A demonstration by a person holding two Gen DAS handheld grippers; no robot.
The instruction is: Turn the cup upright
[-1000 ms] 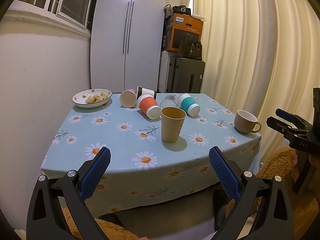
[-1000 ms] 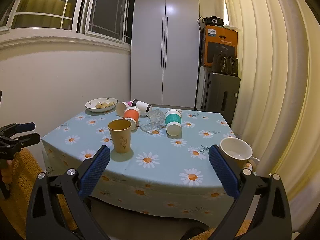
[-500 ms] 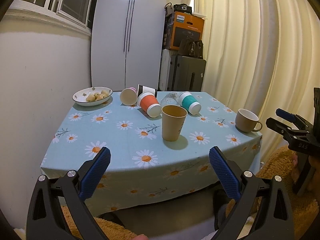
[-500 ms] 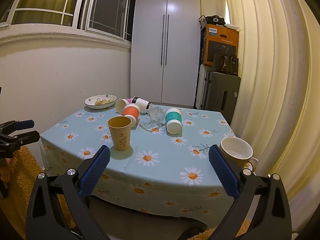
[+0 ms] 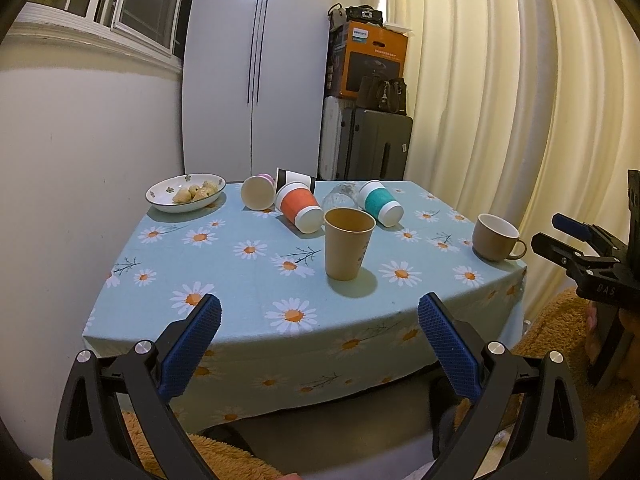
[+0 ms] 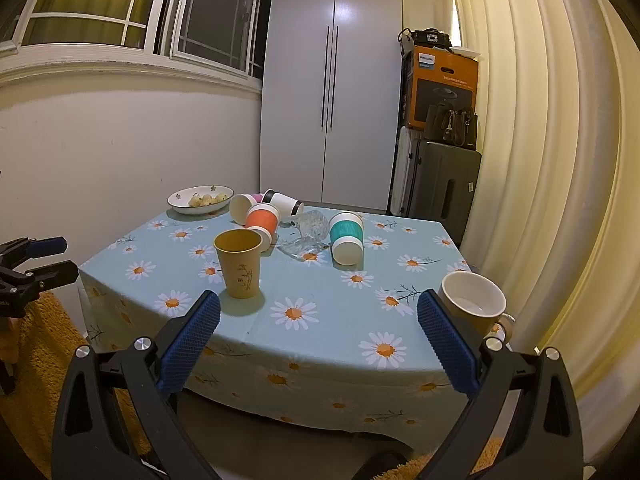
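step: approach not begun; both hand-held grippers hover off the table's near edge, nothing grasped.
cups: orange cup [image 5: 301, 207], teal cup [image 5: 379, 203], pink cup [image 5: 258, 192] and black-rimmed cup [image 6: 282, 201] lie on their sides near the far edge; a glass [image 6: 310, 224] lies between orange and teal.
next: pick one, likely orange; grip its wall, tip the mouth up.
left hand-held gripper [image 5: 319, 327]: released.
right hand-held gripper [image 6: 319, 328]: released.
upright: paper cup [image 5: 347, 248], empty as far as seen; mug [image 6: 473, 306], empty.
bowl [image 5: 161, 200]: small pale food pieces, far left corner.

Brown paper cup [image 5: 347, 247] [image 6: 239, 263] upright, mid-table, near front edge.
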